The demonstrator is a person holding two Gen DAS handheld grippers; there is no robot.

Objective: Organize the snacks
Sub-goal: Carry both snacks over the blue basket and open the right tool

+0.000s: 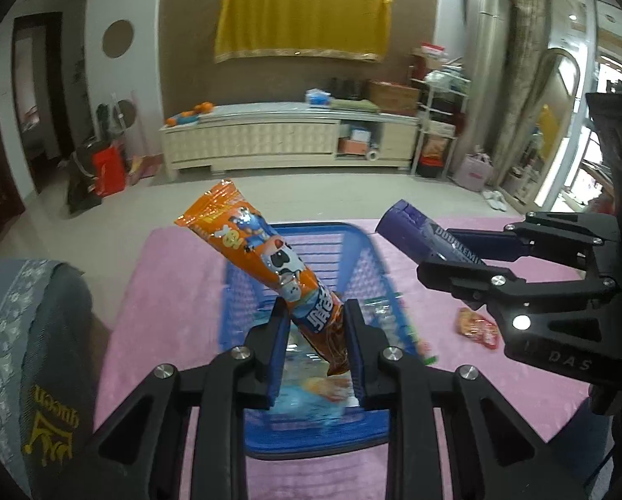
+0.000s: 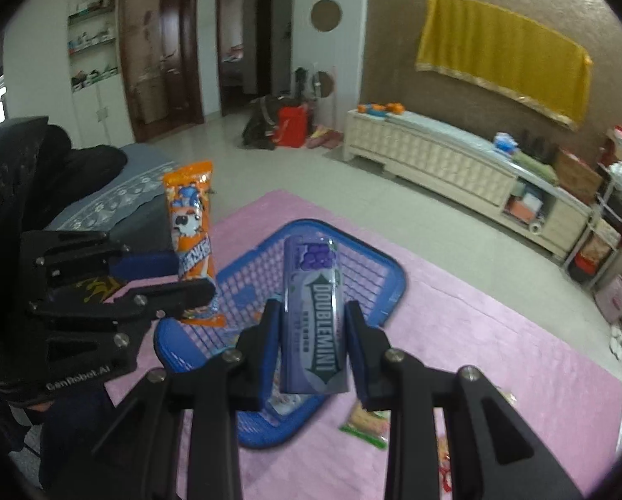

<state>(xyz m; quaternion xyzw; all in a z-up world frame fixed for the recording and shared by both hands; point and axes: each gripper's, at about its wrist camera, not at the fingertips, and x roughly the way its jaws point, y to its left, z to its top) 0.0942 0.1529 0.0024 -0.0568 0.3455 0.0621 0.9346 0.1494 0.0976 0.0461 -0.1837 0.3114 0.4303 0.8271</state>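
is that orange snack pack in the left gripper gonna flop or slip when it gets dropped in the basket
The orange snack pack probably holds its shape: pinched near one end by the left gripper, it stands out straight. Its glossy wrapper looks slippery, so it may slide in the grip. It seems light, and should land softly in the blue basket.

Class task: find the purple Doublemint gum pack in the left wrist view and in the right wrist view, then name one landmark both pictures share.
Left wrist view: the purple Doublemint gum pack is right of centre, gripped by the right gripper.
Right wrist view: centre, upright between the fingers.
Shared landmark: the blue basket on the pink cloth.
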